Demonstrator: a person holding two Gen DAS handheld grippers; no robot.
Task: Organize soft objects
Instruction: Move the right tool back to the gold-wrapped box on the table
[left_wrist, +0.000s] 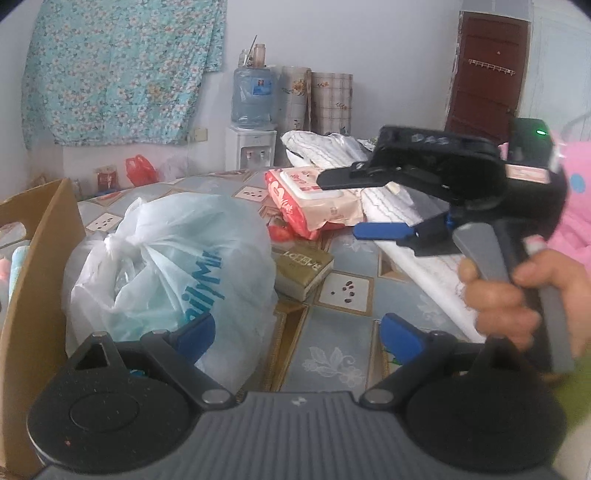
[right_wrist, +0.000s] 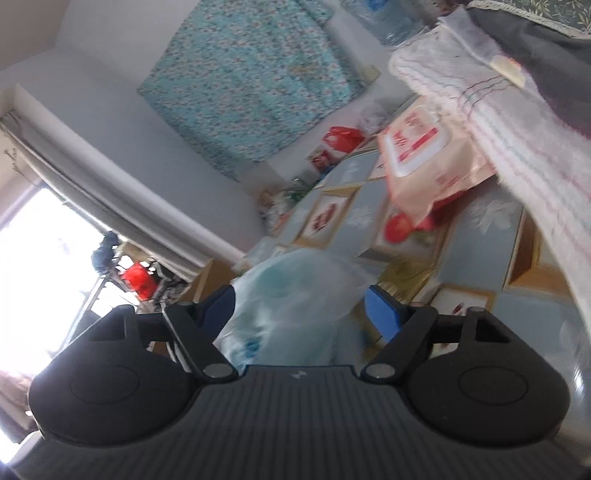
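White plastic bag (left_wrist: 162, 266), knotted, sits on the table (left_wrist: 332, 332) at ten o'clock of the left tongs (left_wrist: 299, 332), touching their left pad; their jaws gape wide, empty. Right tongs (left_wrist: 354, 206), at two o'clock above the wipes pack (left_wrist: 314, 199), stand open, gripping nothing.
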